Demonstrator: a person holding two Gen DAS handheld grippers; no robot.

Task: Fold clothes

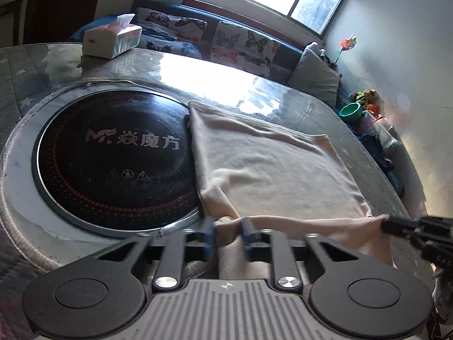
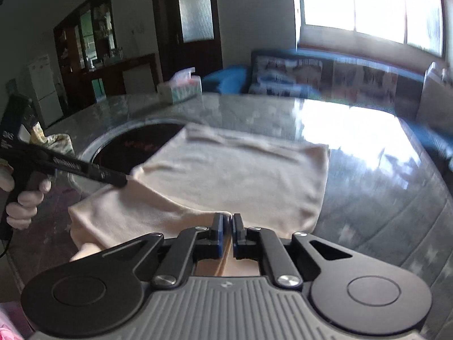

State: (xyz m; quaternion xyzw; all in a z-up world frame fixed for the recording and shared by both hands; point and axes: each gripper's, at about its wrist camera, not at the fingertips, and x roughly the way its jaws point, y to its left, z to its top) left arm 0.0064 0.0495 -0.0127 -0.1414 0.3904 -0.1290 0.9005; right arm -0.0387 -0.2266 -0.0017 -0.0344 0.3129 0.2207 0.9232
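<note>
Both grippers clamp the near edge of the cream cloth (image 1: 271,167): left gripper (image 1: 230,236) and right gripper (image 2: 228,223), on the table (image 2: 368,170).

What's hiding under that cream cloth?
The cream cloth lies on the shiny grey table, and its left edge covers a bit of the round black cooktop. Whatever else might be underneath is hidden by the cloth.

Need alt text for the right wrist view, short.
The right gripper is shut on the near edge of a cream fabric garment spread on a glossy grey round table. At left, the left gripper, held by a hand, pinches the same edge beside a black inset cooktop.
</note>
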